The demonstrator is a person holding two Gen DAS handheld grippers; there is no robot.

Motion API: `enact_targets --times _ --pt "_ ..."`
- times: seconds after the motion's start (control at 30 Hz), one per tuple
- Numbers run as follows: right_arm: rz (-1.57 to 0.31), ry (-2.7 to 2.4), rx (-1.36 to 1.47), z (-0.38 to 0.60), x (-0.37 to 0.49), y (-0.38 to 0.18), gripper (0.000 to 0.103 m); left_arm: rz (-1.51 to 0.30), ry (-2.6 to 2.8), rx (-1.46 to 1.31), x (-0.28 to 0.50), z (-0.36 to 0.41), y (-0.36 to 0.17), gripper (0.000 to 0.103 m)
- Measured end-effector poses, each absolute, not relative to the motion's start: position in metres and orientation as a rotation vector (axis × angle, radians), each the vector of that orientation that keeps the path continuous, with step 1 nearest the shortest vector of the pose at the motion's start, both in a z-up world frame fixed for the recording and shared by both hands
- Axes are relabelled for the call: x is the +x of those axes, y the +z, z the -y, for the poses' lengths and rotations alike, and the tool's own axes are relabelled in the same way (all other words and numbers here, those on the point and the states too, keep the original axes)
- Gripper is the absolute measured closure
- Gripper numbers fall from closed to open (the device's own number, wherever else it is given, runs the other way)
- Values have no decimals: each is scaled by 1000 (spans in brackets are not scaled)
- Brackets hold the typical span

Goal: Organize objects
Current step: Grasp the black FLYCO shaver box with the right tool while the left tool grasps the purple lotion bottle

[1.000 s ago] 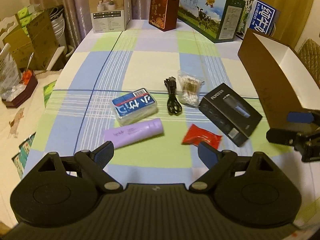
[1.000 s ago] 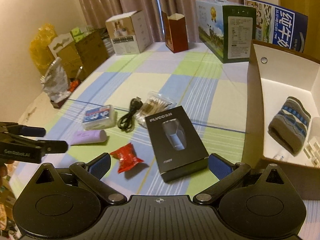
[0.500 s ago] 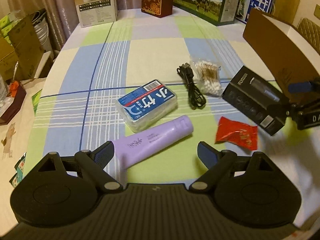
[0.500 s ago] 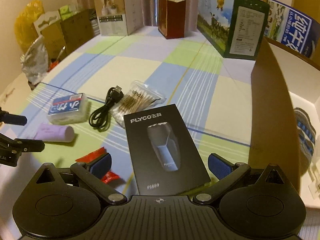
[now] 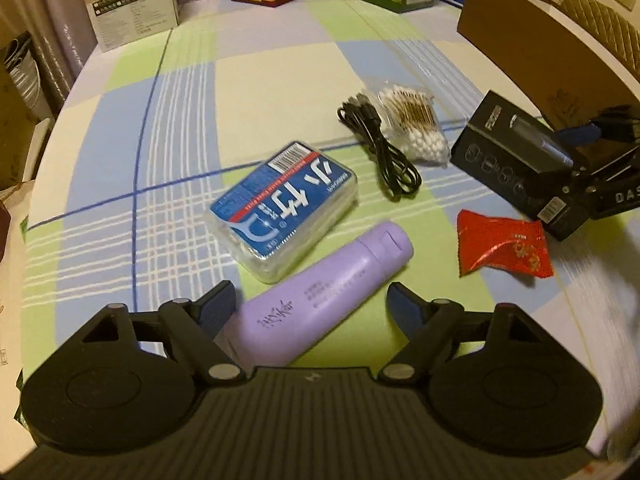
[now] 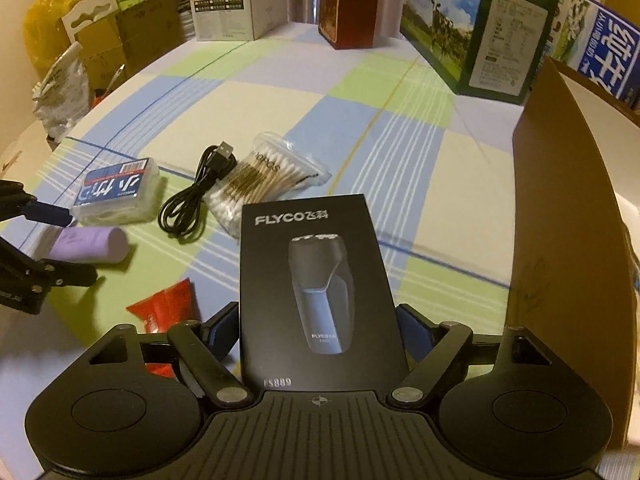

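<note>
Left gripper (image 5: 310, 304): jaws closing around the lavender plastic tube (image 5: 320, 296) lying on the checked tablecloth (image 5: 260, 80); left pad touching or just beside the tube, right pad apart from it. Right gripper (image 6: 316, 328): jaws closing on either side of the black rectangular shaver box (image 6: 316, 280), pads just beside its long edges; contact cannot be told. Beside the tube, a red foil packet (image 5: 502, 246) and a clear case with blue label (image 5: 282, 210). Farther off, a coiled black cable (image 5: 380, 148) touching a clear bag of cotton swabs (image 5: 416, 124). Right of these, a brown open cardboard box (image 6: 572, 240); printed cartons (image 6: 472, 32) stand along the far edge.
</note>
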State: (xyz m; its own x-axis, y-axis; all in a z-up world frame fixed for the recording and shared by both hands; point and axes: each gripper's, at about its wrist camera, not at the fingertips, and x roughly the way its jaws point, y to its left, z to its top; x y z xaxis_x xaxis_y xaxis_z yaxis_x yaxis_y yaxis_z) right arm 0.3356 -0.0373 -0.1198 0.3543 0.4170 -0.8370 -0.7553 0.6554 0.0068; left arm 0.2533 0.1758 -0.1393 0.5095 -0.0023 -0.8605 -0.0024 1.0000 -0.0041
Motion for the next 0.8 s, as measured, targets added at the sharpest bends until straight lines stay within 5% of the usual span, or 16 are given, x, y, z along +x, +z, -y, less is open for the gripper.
enact_targets --times 0.3,0.8 --pt "-982 681 -364 67 303 -114 25 -1038 -14 -29 241 -156 -136 69" --pt "-983 651 -308 91 292 -114 24 -1064 143 -109 258 -135 -137 69"
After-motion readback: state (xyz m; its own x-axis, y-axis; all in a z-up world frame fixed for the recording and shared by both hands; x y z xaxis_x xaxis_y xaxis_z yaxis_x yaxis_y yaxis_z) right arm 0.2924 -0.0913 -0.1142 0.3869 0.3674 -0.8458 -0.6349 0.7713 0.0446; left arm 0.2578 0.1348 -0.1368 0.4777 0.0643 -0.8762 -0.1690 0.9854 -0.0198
